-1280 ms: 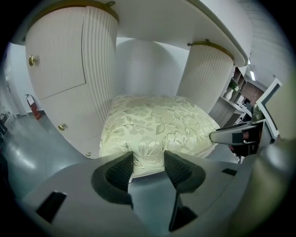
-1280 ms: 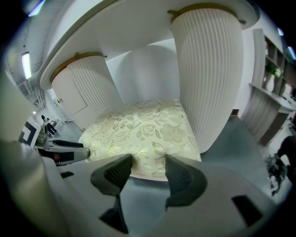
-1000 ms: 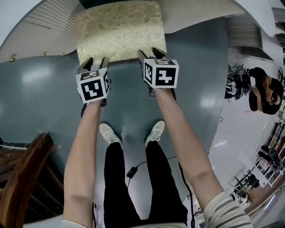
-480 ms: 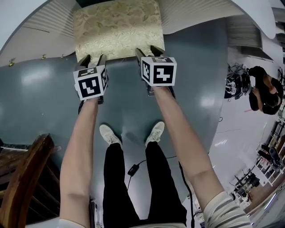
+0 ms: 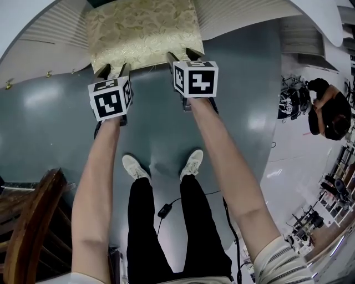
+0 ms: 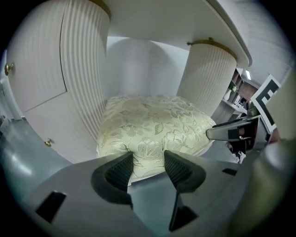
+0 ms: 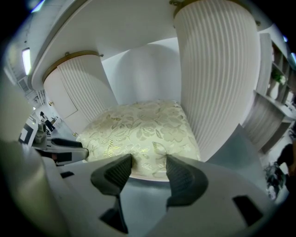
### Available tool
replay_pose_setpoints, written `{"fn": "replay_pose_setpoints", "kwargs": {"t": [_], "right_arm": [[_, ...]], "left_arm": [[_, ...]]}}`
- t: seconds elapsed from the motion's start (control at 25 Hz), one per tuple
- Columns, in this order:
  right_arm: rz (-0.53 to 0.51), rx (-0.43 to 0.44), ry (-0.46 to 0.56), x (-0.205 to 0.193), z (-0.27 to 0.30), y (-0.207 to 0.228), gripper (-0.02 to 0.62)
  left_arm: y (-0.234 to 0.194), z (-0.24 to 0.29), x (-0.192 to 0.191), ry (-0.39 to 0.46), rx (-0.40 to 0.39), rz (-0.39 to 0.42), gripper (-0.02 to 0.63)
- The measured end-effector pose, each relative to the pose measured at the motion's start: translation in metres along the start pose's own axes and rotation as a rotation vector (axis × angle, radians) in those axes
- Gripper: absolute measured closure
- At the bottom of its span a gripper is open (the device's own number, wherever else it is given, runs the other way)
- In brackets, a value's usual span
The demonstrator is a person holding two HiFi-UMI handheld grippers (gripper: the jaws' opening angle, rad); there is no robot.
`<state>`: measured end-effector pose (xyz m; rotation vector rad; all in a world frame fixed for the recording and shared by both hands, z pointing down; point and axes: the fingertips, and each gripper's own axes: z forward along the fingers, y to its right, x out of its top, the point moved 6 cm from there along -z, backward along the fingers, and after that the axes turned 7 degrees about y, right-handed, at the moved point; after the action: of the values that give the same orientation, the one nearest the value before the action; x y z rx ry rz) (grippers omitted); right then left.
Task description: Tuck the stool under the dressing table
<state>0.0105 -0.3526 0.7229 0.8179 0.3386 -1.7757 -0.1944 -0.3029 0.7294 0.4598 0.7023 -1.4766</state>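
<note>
Stool (image 5: 141,30): one, with a square padded seat in pale gold floral brocade and a white base rim just visible under the cushion in your tool views. It sits on the grey-green floor (image 5: 44,127) in the knee gap of the white dressing table (image 5: 249,16), between its two fluted pedestals (image 6: 85,69) (image 6: 208,78). The tabletop overhangs the far part of the seat; the near edge sticks out toward you.

Tools: two, each with one marker cube (image 5: 110,99) (image 5: 194,79).
- Your left tool (image 5: 113,69) is at the seat's near edge, toward its left corner. Its jaws stand partly apart, with the tips against the cushion and a bulge of the front edge between them; they are not clamped.
- Your right tool (image 5: 183,55) is at the same edge toward the right corner. Its jaws have a similar gap, with the tips touching the cushion front.

Also noted: three brass knobs on the dressing table's left front (image 5: 49,73), your two pale shoes (image 5: 133,166) below the tools, and one dark wooden chair (image 5: 33,233) at lower left.
</note>
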Motion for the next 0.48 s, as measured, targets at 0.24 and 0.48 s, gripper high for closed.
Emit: {"fn": "replay_pose_setpoints", "kwargs": {"t": [0.24,0.48], "right_arm": [[-0.006,0.002,0.005,0.0027,0.0029,0.0022,0.359],[0.002,-0.003,0.023,0.0022,-0.0008,0.003,0.359]], "left_arm": [[0.002,0.0017,0.0001,0.007,0.007,0.0,0.397],[0.0025,-0.0003,-0.0004,0.018,-0.002,-0.005,0.397]]}}
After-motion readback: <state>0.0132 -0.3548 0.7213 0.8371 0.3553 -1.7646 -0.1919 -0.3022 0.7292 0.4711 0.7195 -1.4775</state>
